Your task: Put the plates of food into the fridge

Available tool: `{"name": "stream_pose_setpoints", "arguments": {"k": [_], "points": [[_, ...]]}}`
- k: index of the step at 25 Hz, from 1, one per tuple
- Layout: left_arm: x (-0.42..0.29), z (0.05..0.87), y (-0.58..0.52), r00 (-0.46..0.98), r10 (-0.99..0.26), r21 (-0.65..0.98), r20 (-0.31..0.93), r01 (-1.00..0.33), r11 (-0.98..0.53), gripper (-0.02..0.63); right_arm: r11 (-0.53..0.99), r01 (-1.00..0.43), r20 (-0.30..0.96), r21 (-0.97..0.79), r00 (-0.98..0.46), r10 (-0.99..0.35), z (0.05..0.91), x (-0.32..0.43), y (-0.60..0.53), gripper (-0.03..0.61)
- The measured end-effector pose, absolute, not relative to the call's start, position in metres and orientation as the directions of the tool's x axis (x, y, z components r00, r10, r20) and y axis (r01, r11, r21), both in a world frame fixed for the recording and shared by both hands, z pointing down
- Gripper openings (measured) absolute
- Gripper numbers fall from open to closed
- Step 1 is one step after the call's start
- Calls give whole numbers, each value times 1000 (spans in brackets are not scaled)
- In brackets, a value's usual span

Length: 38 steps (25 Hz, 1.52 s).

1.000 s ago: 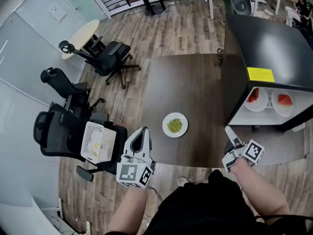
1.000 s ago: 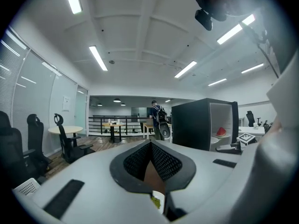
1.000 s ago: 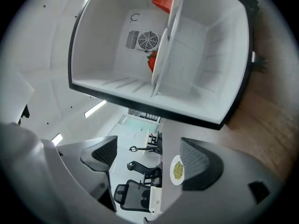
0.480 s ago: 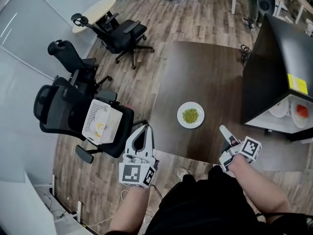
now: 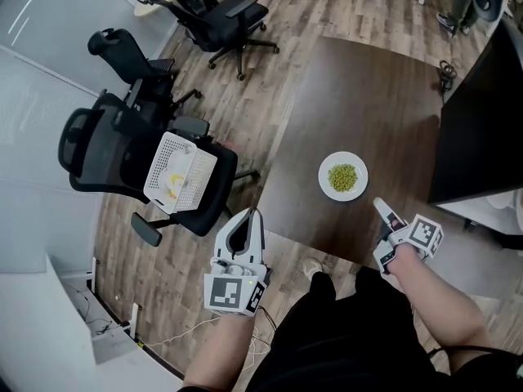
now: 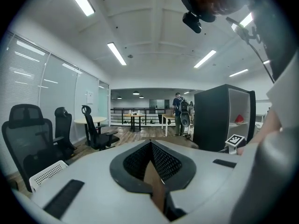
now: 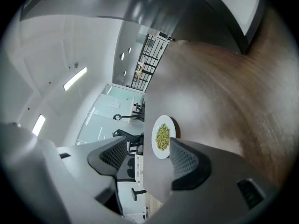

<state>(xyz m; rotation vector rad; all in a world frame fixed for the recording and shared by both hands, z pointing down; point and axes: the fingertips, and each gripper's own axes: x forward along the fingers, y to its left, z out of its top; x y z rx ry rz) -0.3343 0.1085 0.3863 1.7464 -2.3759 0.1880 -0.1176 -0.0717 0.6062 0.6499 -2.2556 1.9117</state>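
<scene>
Now our right gripper (image 5: 384,213) has neared the pea plate (image 5: 327,179), jaws just narrowing, still apart, empty; left gripper (image 5: 243,224) closed, empty; we judge pickup next

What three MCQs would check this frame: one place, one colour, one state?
1. Where is the plate of food? A on the table; B on a chair; C in a gripper.
2. What colour is the food? A red; B green; C yellow.
3. How are the right gripper's jaws? A clamped on the plate; B apart, empty; C shut together.
Key: 1 A, it rests on the dark tabletop, untouched. 2 B, a green heap. 3 B, jaws apart, just been closing, plate ahead of them, nothing between the pads.
</scene>
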Motion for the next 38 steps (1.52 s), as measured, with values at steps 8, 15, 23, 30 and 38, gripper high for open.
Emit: {"name": "stream_pose_setpoints", "arguments": {"k": [8,15,23,30,38], "points": [[-345,426,114,-295,-909,13,295,-950,313,5,158,-508,477,-847,-856,-196,650,-142,-74,301],[-351,445,119,-322,-887,18,330,-938,347,4,148,-517,494,-843,-853,-170,664,-162,-79,301],[-361,457,129,-355,-863,40,358,-918,395,4,143,-590,572,-795,-807,-148,682,-165,-86,295],[-368,463,143,-378,-847,56,373,-903,427,5,122,-622,608,-774,-783,-135,692,-178,-90,182],[-371,468,159,-398,-829,59,394,-889,455,5,88,-605,598,-792,-796,-94,704,-183,-90,37]]}}
